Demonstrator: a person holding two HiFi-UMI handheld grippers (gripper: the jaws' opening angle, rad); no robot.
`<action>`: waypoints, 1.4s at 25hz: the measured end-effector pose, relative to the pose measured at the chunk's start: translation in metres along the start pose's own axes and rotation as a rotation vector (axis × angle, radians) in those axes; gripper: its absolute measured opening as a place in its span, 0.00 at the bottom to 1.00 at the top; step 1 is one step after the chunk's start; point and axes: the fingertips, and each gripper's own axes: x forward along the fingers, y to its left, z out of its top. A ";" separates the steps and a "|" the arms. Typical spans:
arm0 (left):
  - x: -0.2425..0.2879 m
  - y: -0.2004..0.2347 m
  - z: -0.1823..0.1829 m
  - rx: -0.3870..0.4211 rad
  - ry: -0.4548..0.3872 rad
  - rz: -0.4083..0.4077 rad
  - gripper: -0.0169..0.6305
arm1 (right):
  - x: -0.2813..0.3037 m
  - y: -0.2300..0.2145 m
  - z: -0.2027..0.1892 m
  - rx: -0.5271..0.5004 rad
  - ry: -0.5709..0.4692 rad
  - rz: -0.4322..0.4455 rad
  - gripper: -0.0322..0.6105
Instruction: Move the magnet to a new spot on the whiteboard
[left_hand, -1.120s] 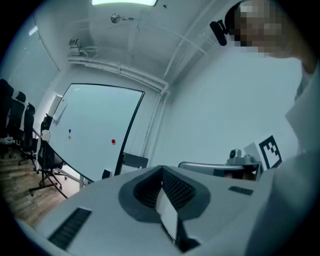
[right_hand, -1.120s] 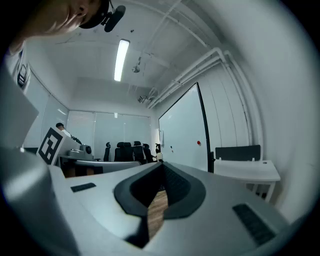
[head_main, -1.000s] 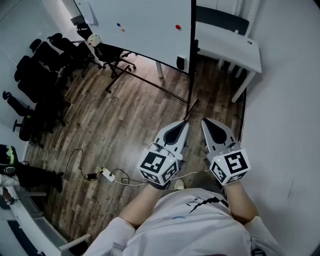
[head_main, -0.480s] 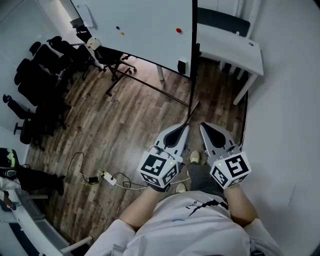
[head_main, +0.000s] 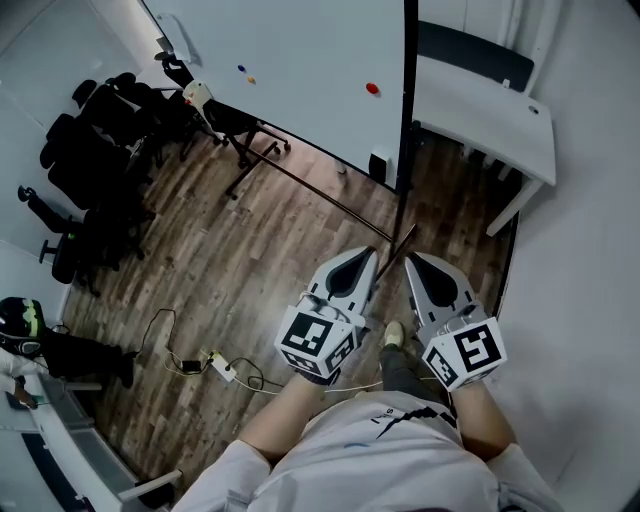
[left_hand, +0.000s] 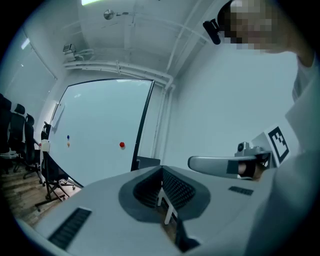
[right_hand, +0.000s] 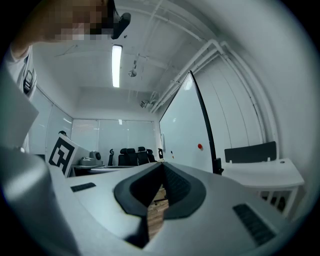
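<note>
Two tools point the same way, side by side: the left gripper and the right gripper. Far off to the left of the left gripper, the head view alone shows the black chairs in full. It also shows a power strip with cables on the wood floor. The left gripper's jaws are pressed together with nothing between them, and only its own view catches the right gripper from the side.

Well ahead of both tips stands the whiteboard. It carries a blue magnet and a yellow magnet towards the left, and the red magnet near its black right frame. The right gripper's jaws also meet at the tips and are empty. Its view adds a ceiling light, which the head view lacks. A white desk lies ahead to its right.
</note>
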 end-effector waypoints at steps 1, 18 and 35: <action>0.013 0.007 0.002 0.002 -0.001 0.009 0.05 | 0.011 -0.010 0.002 0.000 -0.001 0.013 0.07; 0.149 0.106 0.051 0.115 -0.025 0.148 0.05 | 0.136 -0.110 0.022 0.048 -0.015 0.155 0.07; 0.249 0.190 0.074 0.212 -0.034 0.045 0.21 | 0.196 -0.147 0.034 -0.013 0.000 -0.014 0.07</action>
